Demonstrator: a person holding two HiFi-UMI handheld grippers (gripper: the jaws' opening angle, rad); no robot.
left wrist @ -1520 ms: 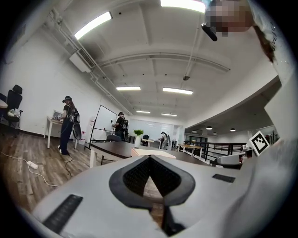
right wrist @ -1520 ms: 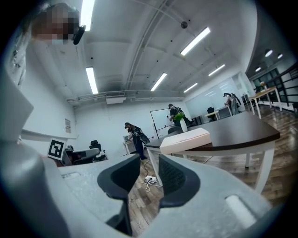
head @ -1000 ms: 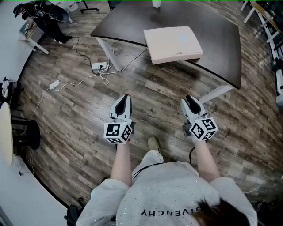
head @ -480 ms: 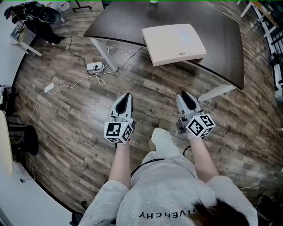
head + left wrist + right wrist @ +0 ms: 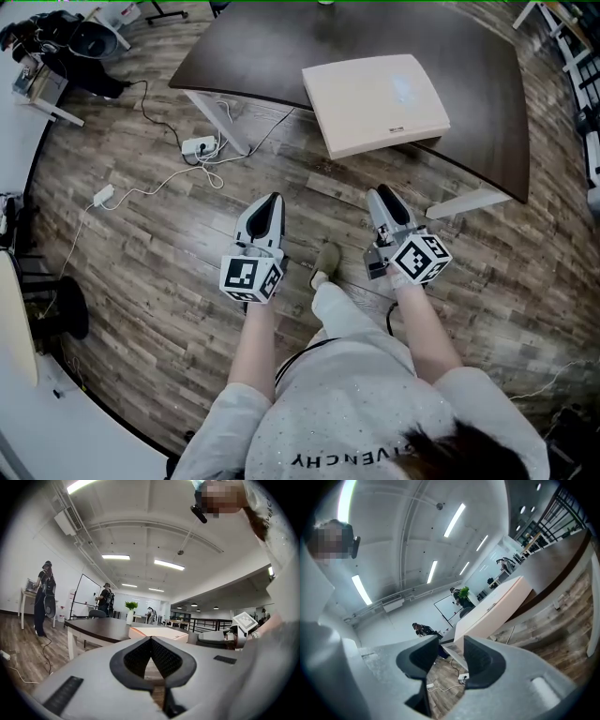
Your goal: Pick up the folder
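The beige folder (image 5: 375,101) lies flat on the dark table (image 5: 272,47), its near corner overhanging the table edge. Both grippers are held level over the wood floor, short of the table and pointing at it. My left gripper (image 5: 271,200) is shut, its pads meeting at the tips with nothing between them; in the left gripper view (image 5: 151,639) the folder (image 5: 154,631) shows just beyond the tips. My right gripper (image 5: 380,195) is rolled to one side and its jaws are opening, with an empty gap (image 5: 451,643) between the pads. The folder (image 5: 492,605) stands ahead of it.
A power strip (image 5: 199,145) and white cables lie on the floor by the table's white leg (image 5: 225,117). Another white leg (image 5: 466,202) stands at the right. The person's shoe (image 5: 326,261) is between the grippers. A person (image 5: 43,597) stands at far left.
Both grippers have moved forward towards the table, and the folder looks nearer. The right gripper has rolled, its marker cube now tilted.
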